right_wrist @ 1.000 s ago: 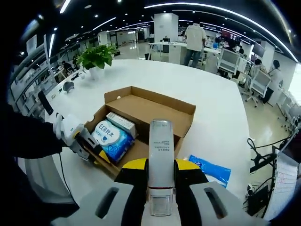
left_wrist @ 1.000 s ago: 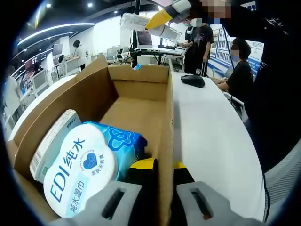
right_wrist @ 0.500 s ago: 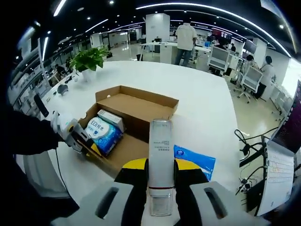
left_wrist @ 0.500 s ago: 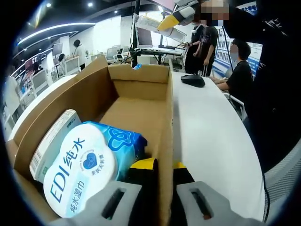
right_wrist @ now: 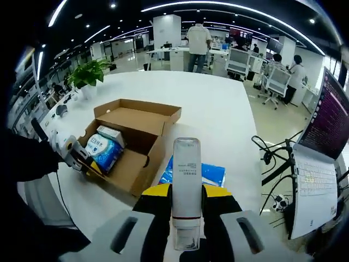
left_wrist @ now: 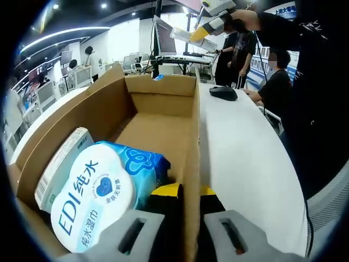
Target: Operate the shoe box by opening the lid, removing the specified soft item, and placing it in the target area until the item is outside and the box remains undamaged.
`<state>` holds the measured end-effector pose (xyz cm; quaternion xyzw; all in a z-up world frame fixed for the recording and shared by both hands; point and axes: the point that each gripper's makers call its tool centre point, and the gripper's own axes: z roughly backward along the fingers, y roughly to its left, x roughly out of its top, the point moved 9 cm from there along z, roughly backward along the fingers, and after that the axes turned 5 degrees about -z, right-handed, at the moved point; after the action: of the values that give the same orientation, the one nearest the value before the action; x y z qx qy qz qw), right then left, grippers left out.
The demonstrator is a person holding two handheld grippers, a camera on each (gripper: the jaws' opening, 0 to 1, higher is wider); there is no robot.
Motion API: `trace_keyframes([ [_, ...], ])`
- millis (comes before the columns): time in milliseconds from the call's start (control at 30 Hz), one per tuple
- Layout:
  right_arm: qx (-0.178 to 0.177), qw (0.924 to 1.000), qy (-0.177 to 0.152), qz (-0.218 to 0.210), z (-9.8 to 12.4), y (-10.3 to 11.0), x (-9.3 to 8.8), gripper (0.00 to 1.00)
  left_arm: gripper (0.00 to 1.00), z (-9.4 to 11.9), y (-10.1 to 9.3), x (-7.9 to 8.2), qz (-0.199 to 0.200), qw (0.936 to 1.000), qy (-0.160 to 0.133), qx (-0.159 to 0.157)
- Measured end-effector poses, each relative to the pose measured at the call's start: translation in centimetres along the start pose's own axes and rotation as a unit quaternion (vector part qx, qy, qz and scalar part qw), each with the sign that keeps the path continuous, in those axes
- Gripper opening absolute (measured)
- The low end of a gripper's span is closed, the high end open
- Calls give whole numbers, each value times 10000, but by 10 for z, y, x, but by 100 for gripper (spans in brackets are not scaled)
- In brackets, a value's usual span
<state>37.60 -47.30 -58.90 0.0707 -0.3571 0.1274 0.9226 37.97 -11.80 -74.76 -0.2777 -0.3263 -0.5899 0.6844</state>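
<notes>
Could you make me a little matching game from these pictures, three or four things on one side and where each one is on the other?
Things:
1. wet wipes pack
2. white tube
3. blue packet
4. potted plant

Places:
A. flat on the table beside the shoe box
B. inside the shoe box
C. far side of the table
D. clamped in the right gripper

Pairs: 1-B, 2-D, 3-A, 4-C

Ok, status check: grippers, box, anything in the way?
Left gripper clamped on shoe box wall. Right gripper holding white tube aloft. Wet wipes pack inside box. Path clear.
</notes>
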Motion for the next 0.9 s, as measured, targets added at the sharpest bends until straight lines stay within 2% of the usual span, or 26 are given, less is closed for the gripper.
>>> trace_keyframes([
  [600,-352,9983,127,-454,-1,-48,-25,18,2,0,-1,0,67,10000,20,1],
  [900,-495,9960,318,-680,-13,-63,-50,18,2,1,0,0,77,10000,21,-12],
])
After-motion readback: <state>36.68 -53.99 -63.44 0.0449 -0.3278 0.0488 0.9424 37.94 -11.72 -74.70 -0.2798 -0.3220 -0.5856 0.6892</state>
